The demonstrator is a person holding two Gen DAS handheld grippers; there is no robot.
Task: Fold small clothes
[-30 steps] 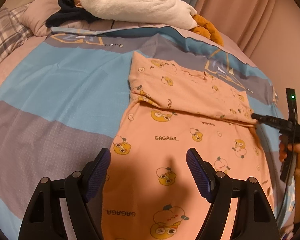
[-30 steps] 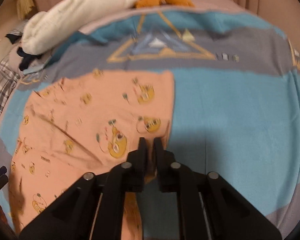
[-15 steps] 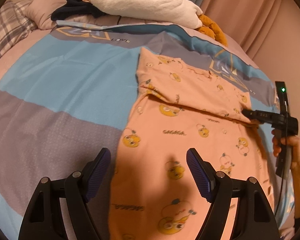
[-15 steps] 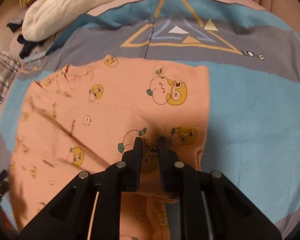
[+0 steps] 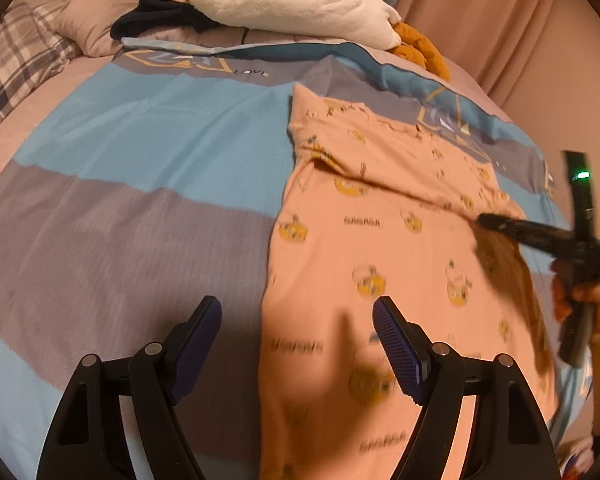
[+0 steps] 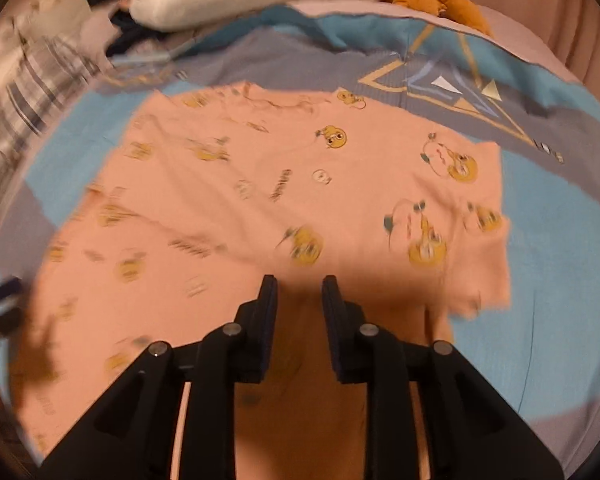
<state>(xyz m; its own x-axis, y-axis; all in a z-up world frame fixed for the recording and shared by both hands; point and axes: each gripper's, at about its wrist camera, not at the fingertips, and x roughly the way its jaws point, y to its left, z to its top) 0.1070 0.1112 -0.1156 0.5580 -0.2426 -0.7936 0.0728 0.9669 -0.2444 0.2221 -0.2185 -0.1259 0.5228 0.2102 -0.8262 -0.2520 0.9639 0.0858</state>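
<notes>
Currently, the peach garment (image 5: 380, 248) is spread flat on the bed cover (image 5: 140, 184), printed with yellow cartoon faces. In the left wrist view its long axis runs from the near edge of the frame toward the far pillows, with a folded-over flap lying across the far part; the fold line slants from upper left to lower right. The left tool (image 5: 298, 334) is held above the garment's near left edge, jaws wide apart, nothing between the pads. The right tool (image 6: 299, 300) is seen over the garment's right side; its jaws have just been opening and stand narrowly apart, with no cloth pinched between them as far as the blurred frame shows. The right tool is also visible at the right in the left wrist view, its tip at the flap's edge, a hand (image 5: 580, 292) on its grip. A white plush blanket (image 5: 284, 0) and an orange plush toy (image 5: 420, 46) are piled at the far end of the bed.
</notes>
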